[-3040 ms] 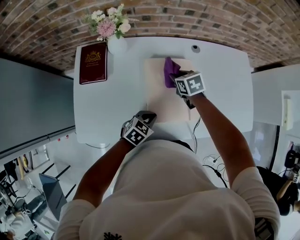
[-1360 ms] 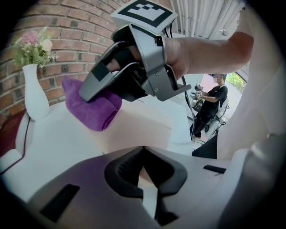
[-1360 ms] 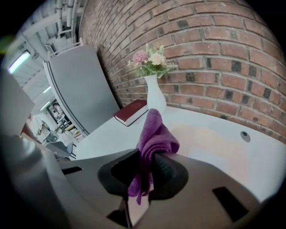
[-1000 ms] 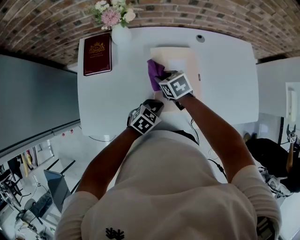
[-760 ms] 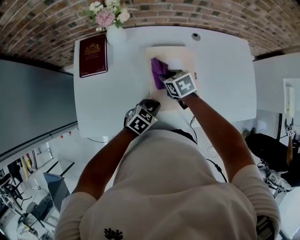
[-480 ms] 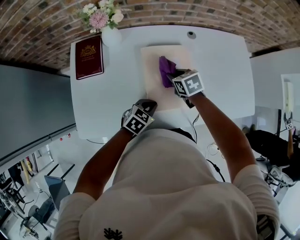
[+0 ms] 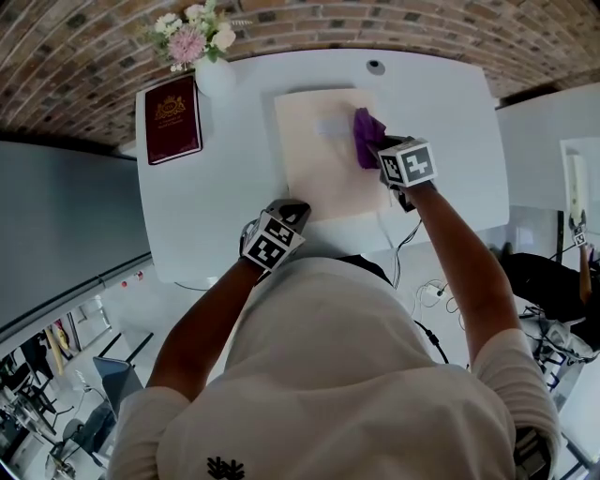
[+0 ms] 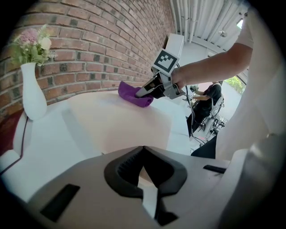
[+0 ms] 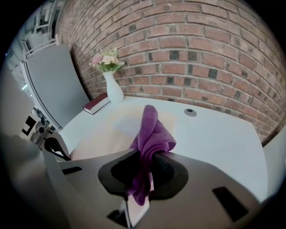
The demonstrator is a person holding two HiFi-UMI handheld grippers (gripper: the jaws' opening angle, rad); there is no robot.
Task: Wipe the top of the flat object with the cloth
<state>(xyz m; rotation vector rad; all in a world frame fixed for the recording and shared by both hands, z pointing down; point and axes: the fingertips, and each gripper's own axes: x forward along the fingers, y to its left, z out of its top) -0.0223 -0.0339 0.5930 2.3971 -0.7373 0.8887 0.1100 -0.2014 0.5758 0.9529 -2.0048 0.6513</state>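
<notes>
One cloth [image 7: 364, 134], one flat object [image 7: 314, 173], one book [image 7: 172, 119], one vase [image 7: 214, 75], two grippers [image 7: 292, 208] [image 7: 377, 152]

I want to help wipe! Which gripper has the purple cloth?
The right gripper: its jaws pinch the purple cloth; the left gripper is shut and empty.

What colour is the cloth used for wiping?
Purple. The cloth shows best in the right gripper view, pinched between the jaws.

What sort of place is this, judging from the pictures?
Probably a staged test room or lab: a white table beside a brick wall, with a vase of flowers and a red book on it.
</notes>
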